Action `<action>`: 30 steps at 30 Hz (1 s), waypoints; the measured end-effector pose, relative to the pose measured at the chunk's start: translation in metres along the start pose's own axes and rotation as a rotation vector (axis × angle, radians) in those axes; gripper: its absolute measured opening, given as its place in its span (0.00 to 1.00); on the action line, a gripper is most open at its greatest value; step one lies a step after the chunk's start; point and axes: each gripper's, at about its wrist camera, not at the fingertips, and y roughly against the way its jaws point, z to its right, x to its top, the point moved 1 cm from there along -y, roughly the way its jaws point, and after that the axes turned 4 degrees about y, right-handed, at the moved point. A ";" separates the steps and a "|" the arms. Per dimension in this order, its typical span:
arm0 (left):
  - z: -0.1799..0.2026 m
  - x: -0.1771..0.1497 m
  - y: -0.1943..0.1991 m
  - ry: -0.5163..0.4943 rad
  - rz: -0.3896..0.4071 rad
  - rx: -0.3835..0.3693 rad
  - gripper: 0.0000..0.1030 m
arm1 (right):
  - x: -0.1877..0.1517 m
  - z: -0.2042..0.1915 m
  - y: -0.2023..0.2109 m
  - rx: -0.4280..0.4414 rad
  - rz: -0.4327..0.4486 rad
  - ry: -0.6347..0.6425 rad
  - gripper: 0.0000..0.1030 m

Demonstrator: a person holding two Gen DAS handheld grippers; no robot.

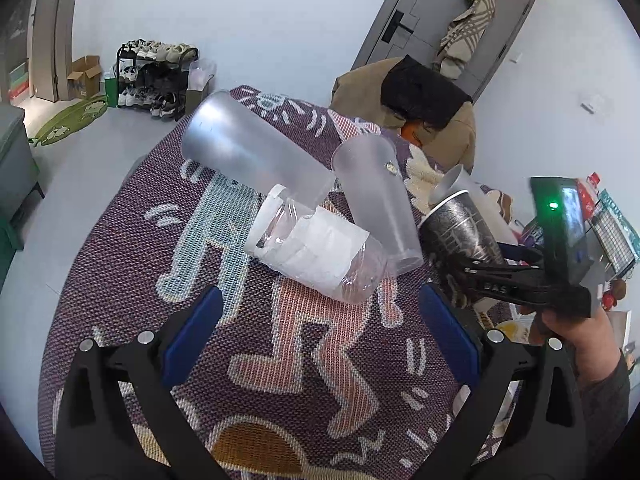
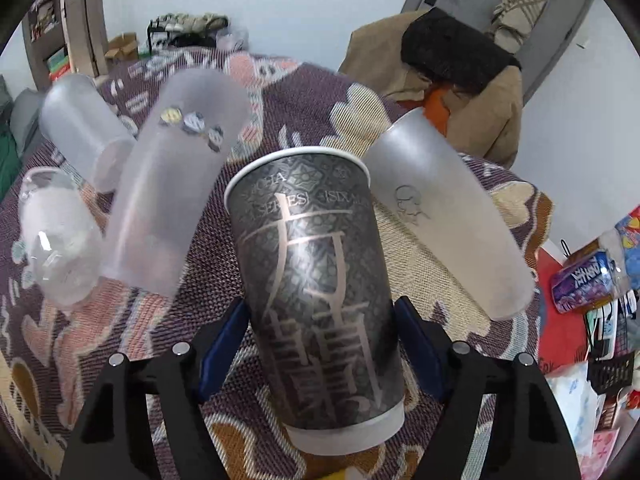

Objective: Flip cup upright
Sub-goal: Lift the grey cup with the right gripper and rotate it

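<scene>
A dark grey patterned paper cup (image 2: 316, 288) is held between the blue pads of my right gripper (image 2: 320, 340), white rim pointing away and up, base toward the camera. It also shows in the left wrist view (image 1: 460, 236), tilted, with the right gripper (image 1: 516, 284) shut on it. My left gripper (image 1: 320, 332) is open and empty above the mat, just short of a clear plastic jar with a white label (image 1: 316, 248) lying on its side.
Frosted plastic cups lie or lean on the patterned woven mat (image 1: 288, 360): two in the left view (image 1: 256, 152) (image 1: 376, 200), another at right (image 2: 448, 208). A brown coat on a chair (image 1: 420, 108) stands behind. Clutter and a can (image 2: 584, 284) sit at right.
</scene>
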 end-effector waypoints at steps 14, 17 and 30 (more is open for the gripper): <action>0.005 -0.018 0.060 -0.025 0.067 -0.083 0.95 | -0.067 -0.004 0.119 0.196 0.216 -0.173 0.71; 0.004 -0.025 0.074 -0.028 0.076 -0.104 0.95 | -0.087 -0.010 0.137 0.248 0.252 -0.235 0.71; 0.004 -0.052 0.116 -0.133 0.061 -0.174 0.95 | -0.182 -0.034 0.182 0.425 0.313 -0.512 0.71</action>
